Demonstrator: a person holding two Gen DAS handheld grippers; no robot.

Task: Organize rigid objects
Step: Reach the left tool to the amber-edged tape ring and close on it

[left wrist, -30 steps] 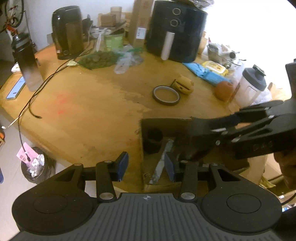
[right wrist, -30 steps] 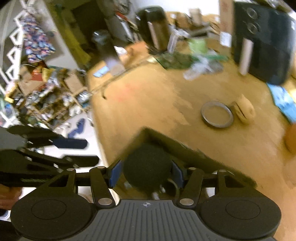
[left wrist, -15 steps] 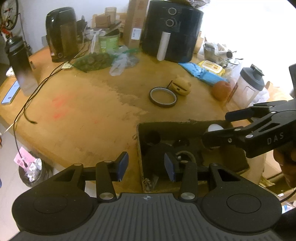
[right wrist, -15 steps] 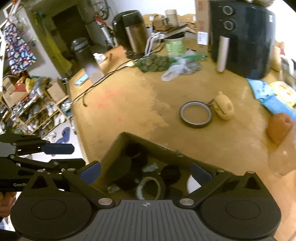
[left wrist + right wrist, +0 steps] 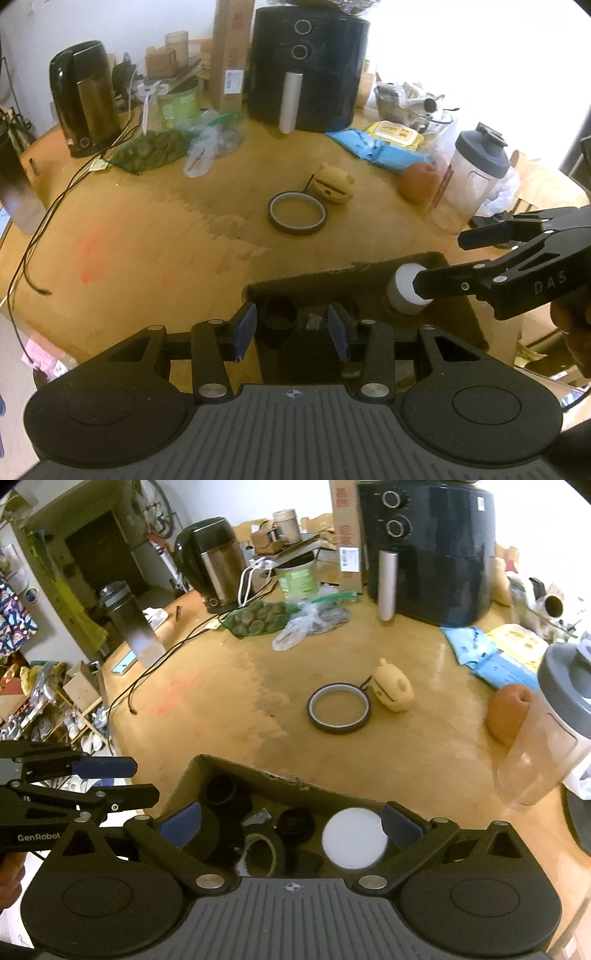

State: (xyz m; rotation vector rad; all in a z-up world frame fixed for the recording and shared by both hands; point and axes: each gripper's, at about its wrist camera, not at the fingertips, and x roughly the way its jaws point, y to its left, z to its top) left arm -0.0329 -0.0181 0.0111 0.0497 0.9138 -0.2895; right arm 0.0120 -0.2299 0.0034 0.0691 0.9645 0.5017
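A cardboard box (image 5: 369, 275) (image 5: 258, 771) sits at the table's near edge and holds several dark round objects, a tape roll (image 5: 262, 849) and a white-topped jar (image 5: 406, 291) (image 5: 354, 838). My left gripper (image 5: 291, 328) is open and empty over the box's left end. My right gripper (image 5: 291, 823) is open wide and empty above the box; it also shows at the right of the left wrist view (image 5: 443, 266). On the table beyond lie a black tape ring (image 5: 297, 212) (image 5: 339, 709) and a tan toy-shaped case (image 5: 332, 182) (image 5: 391, 688).
A black air fryer (image 5: 306, 70), a kettle (image 5: 85, 96), a green bag of round items (image 5: 151, 147), a plastic bag (image 5: 207, 147) and a black cable (image 5: 37, 221) lie farther back. A shaker bottle (image 5: 469, 177), an orange fruit (image 5: 417, 181) and blue packets (image 5: 380, 151) stand right.
My right gripper held a black round object a second ago, opened and let it go into the box, then drew back. Both grippers have risen and pulled back a little.
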